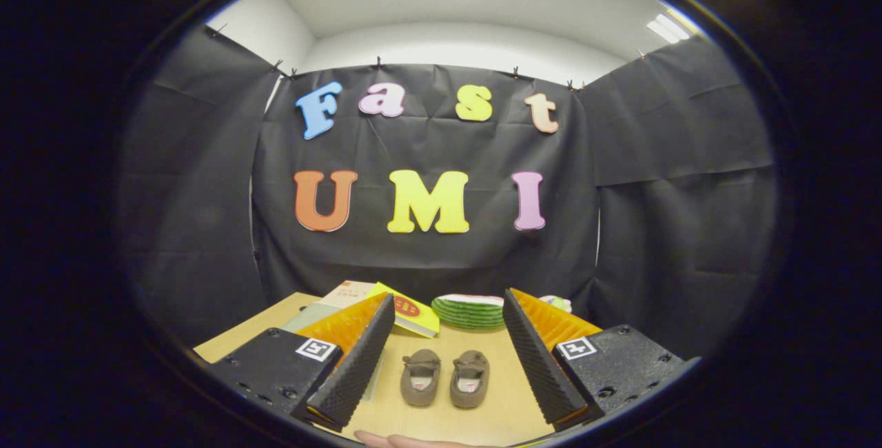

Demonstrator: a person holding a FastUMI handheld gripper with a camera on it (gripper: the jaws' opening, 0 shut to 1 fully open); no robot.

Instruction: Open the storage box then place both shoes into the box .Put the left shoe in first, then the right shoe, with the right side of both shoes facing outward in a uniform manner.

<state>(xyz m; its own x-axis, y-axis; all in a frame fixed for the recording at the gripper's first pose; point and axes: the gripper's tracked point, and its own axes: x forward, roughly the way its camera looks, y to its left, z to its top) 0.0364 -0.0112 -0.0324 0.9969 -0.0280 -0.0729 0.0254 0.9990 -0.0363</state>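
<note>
Gripper view: my hand-held gripper (444,358) hangs above the worktop (496,393) w/ its fingers (355,365) spread wide, nothing between the pads, no contact w/ anything. Two small brown shoes (444,378) sit side by side on the wood, framed in the gap between the fingers, just ahead of the tips; left shoe (421,377) and right shoe (470,378) nearly touching, openings up, pale insoles visible, both lined up lengthwise away from me. Beyond them, near the back wall, a green striped round thing (470,310), looks like a watermelon-slice item, can't tell exactly what. Beside it on the left, partly hidden by my left finger, a yellow book-like item (410,313) lying tilted over a pale flat box-like item (348,293); can't tell if that's the storage box or if it's open. Fingertips of a person's hand (400,440) show at the near edge of the worktop, below the shoes.
</note>
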